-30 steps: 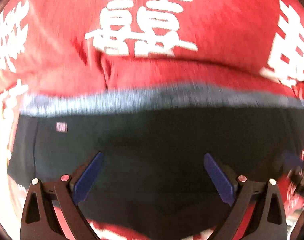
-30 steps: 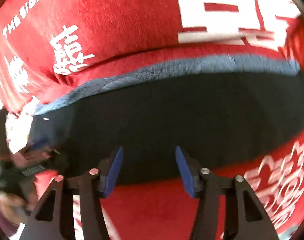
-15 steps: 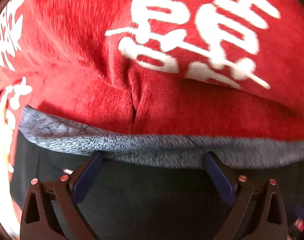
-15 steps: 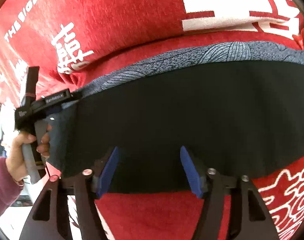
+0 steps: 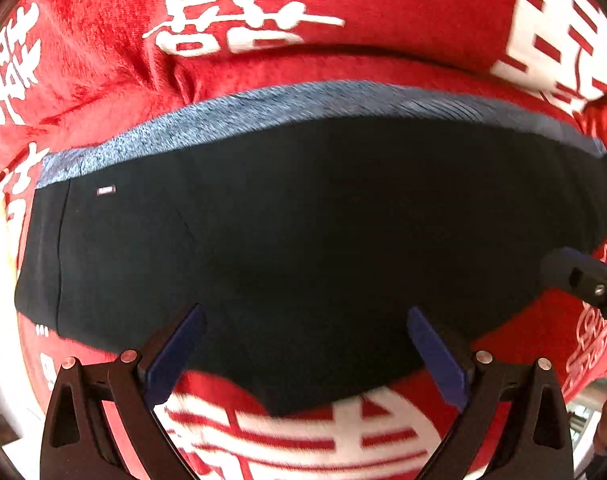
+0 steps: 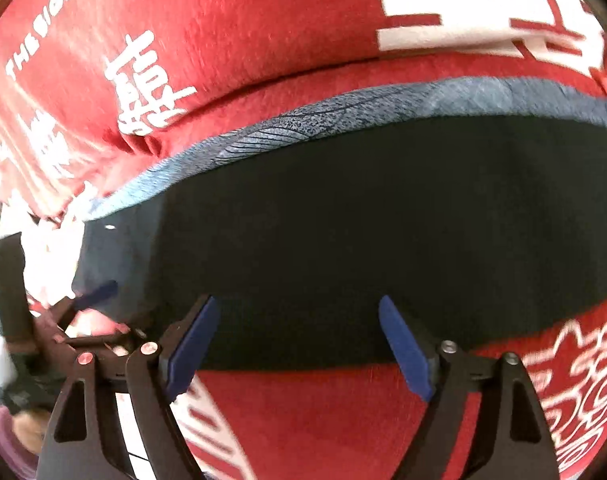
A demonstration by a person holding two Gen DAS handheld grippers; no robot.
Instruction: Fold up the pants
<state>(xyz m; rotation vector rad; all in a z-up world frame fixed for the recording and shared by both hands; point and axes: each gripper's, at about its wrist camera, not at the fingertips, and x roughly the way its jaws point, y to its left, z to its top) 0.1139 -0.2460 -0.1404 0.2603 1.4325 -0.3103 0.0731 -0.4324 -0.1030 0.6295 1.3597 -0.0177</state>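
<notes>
Dark, near-black pants lie folded flat on a red blanket, with a speckled grey waistband along the far edge. My left gripper hangs open straight above the pants' near edge, nothing between its blue pads. In the right wrist view the same pants fill the middle. My right gripper is over their near edge with its jaws opening and nothing between them. The left gripper shows at the pants' left end. The right gripper's tip shows at the right edge of the left wrist view.
The red blanket with large white characters covers the whole surface around the pants. A hand in a purple sleeve holds the left gripper at the lower left of the right wrist view. Pale floor shows beyond the blanket's left edge.
My left gripper pulled back from the waistband to above the pants' near edge. The right gripper's jaws have spread wider over the near edge.
</notes>
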